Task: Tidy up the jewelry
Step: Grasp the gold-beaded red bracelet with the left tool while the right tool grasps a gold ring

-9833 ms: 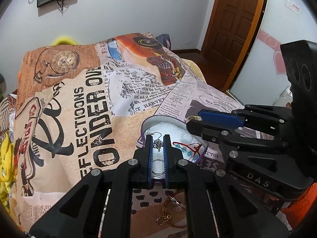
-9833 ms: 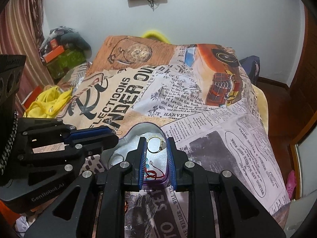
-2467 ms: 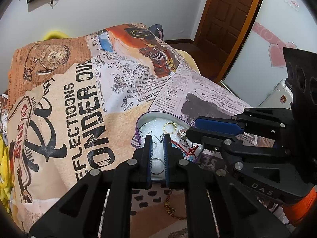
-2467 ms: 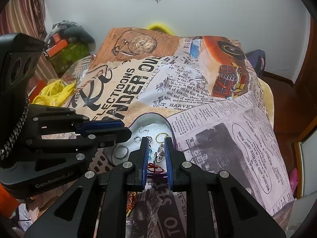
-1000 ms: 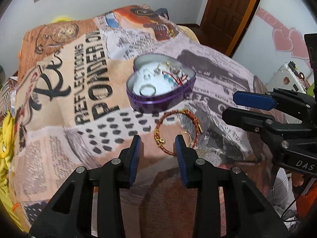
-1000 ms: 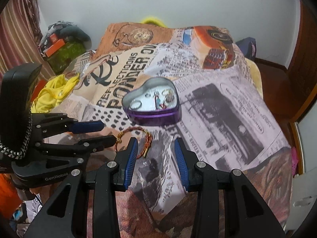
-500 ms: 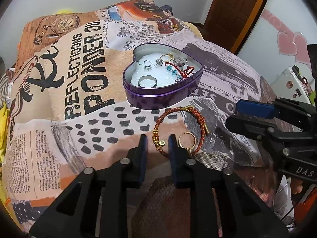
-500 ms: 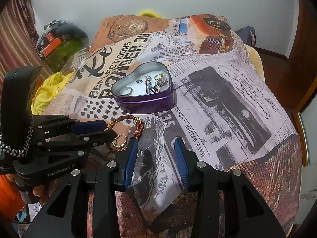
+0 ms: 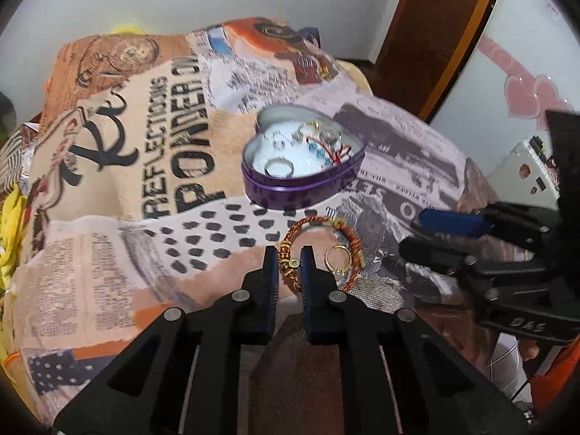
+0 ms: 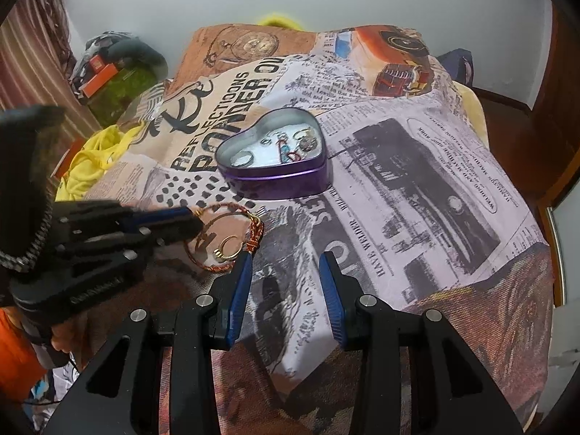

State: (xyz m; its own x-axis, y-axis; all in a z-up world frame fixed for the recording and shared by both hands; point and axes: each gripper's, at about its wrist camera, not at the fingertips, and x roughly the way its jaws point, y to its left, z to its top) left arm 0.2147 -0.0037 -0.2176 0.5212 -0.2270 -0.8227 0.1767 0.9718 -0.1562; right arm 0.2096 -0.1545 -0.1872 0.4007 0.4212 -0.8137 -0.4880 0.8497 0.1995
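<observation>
Left gripper (image 9: 290,259): jaws nearly clenched around beaded end of bracelet (image 9: 319,244) lying on bed (image 9: 108,253), near side of tin (image 9: 301,159). Gold ring (image 9: 339,259) lies inside bracelet loop. Step: pick up bracelet. Next: lift clear of ring, carry to tin. Right gripper (image 10: 286,257): jaws released, empty, beside bracelet.

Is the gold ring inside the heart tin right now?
No, the gold ring lies on the blanket inside the red bracelet's loop, outside the heart tin.
</observation>
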